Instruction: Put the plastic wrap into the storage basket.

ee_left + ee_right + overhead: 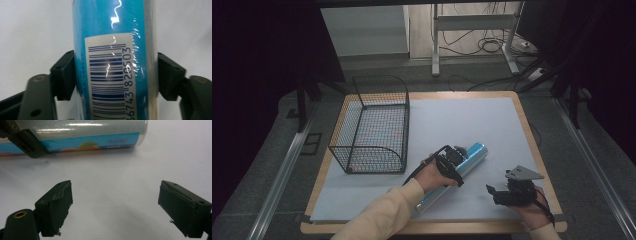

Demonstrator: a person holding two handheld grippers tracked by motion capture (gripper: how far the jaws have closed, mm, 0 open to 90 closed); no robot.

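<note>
Both fingers point(65, 75) of the left gripper point(455, 159) pinch the blue plastic-wrapped tube point(113, 60) across its middle; it lies on the white mat point(472, 120) right of the wire basket point(374, 125). Nearby, at right, the right gripper point(115, 205) rests spread wide, holding nothing.
</note>
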